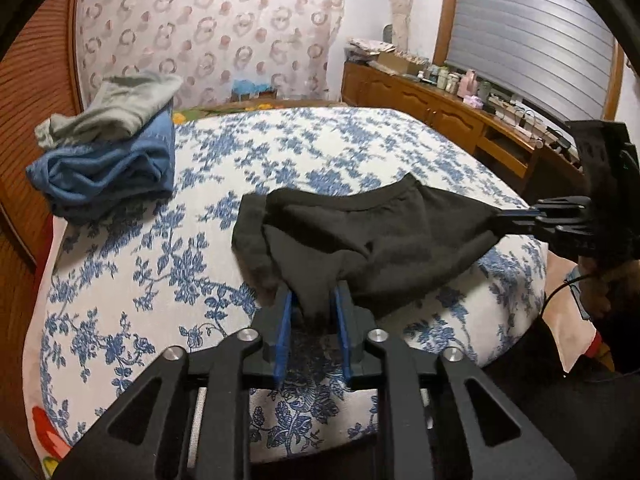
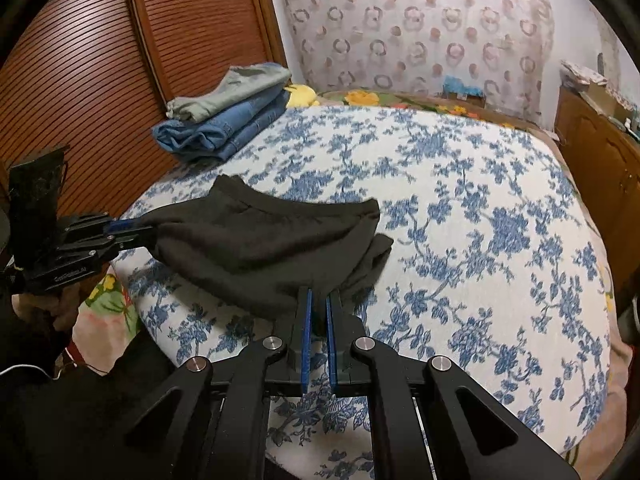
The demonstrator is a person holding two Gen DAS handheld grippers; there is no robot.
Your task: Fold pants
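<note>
Black pants point(image 1: 360, 236) lie bunched at the near edge of the bed, stretched between both grippers. My left gripper point(image 1: 314, 304) is shut on one end of the pants, with cloth pinched between its blue pads. My right gripper point(image 2: 318, 312) is shut on the other end of the pants point(image 2: 264, 244). In the left wrist view the right gripper point(image 1: 516, 216) shows at the right, clamped on the cloth. In the right wrist view the left gripper point(image 2: 128, 230) shows at the left, also clamped on it.
A stack of folded clothes, blue jeans point(image 1: 108, 172) under a grey garment point(image 1: 116, 110), sits at the far left of the floral bedspread point(image 1: 320, 148). A wooden wardrobe point(image 2: 100, 60) stands left. A wooden dresser point(image 1: 460, 116) with small items stands right.
</note>
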